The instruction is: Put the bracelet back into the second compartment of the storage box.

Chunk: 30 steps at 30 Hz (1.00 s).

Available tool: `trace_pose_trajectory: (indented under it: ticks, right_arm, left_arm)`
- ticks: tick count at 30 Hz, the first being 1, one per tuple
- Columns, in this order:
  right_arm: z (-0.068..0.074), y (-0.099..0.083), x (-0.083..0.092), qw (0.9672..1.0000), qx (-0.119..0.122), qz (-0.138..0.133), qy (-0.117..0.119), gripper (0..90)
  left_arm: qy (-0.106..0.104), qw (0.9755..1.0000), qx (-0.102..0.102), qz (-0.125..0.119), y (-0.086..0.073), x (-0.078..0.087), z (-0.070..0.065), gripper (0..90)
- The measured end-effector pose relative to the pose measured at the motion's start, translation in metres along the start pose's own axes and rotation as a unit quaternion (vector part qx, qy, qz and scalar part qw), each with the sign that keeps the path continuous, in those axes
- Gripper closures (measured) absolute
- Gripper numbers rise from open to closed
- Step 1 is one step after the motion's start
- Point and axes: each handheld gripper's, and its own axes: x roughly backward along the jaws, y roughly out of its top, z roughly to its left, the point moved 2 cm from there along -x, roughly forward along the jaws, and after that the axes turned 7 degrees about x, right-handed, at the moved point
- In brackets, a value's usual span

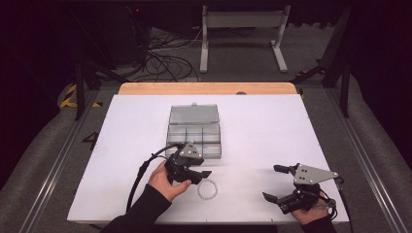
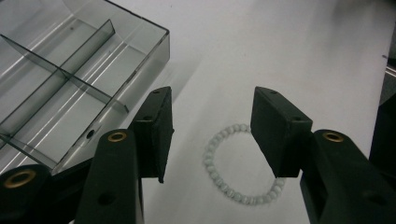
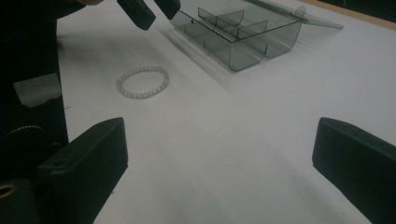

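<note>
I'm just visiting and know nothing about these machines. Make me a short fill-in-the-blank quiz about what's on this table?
1. The bead bracelet lies flat on the white ____.
2. The clear compartment box has its lid ____.
3. The left tongs hover above the bracelet with jaws ____.
4. The right tongs hold ____.

Missing words: table; open; open; nothing
</note>
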Motion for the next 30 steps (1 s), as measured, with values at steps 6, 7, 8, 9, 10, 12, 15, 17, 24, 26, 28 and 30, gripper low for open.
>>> trace_pose_trajectory:
  ticks: [6, 7, 8, 9, 10, 12, 15, 17, 24, 26, 28, 30]
  right_arm:
    - [0.0, 0.0, 0.0, 1.0, 0.0, 0.001, 0.001, 4.1]
    - [0.0, 0.0, -0.001, 1.0, -0.001, 0.001, 0.002, 4.1]
    - [0.0, 0.0, -0.001, 1.0, -0.001, 0.001, 0.002, 4.1]
    - [0.0, 0.0, -0.001, 1.0, 0.0, 0.002, 0.002, 4.1]
    - [0.0, 0.0, -0.001, 1.0, -0.001, 0.002, 0.003, 4.2]
    - [0.0, -0.001, -0.001, 1.0, -0.001, 0.002, 0.003, 4.2]
    - [0.0, -0.001, -0.001, 1.0, -0.001, 0.002, 0.003, 4.2]
    - [0.0, -0.001, -0.001, 1.0, -0.002, 0.002, 0.004, 4.2]
    - [0.0, -0.001, -0.001, 1.0, -0.002, 0.003, 0.005, 4.3]
    - [-0.001, -0.001, -0.001, 1.0, -0.002, 0.005, 0.005, 4.5]
    - [-0.001, -0.002, -0.001, 1.0, -0.003, 0.005, 0.006, 4.5]
    - [-0.001, -0.002, -0.001, 1.0, -0.003, 0.006, 0.005, 4.5]
  left_arm:
    - [-0.002, 0.9996, 0.002, 0.028, -0.001, -0.009, 0.003, 49.1]
    - [-0.003, 0.9995, 0.003, 0.031, -0.001, -0.011, 0.004, 49.3]
    - [-0.004, 0.9994, 0.003, 0.035, -0.001, -0.012, 0.004, 49.3]
    - [-0.004, 0.9993, 0.003, 0.038, -0.001, -0.014, 0.004, 49.5]
    - [-0.005, 0.9991, 0.005, 0.042, -0.001, -0.015, 0.005, 49.7]
    - [-0.005, 0.9987, 0.005, 0.05, -0.001, -0.018, 0.005, 50.2]
    - [-0.004, 0.9982, 0.006, 0.06, -0.002, -0.021, 0.005, 51.2]
    - [-0.002, 0.9974, 0.002, 0.072, -0.002, -0.023, 0.005, 52.1]
    - [0.001, 0.9953, -0.005, 0.097, -0.003, -0.027, 0.005, 55.8]
    - [0.004, 0.9937, -0.012, 0.111, -0.004, -0.029, 0.004, 57.3]
    - [0.006, 0.9932, -0.014, 0.115, -0.004, -0.029, 0.004, 58.4]
    - [0.005, 0.9922, -0.019, 0.123, -0.004, -0.03, 0.003, 58.8]
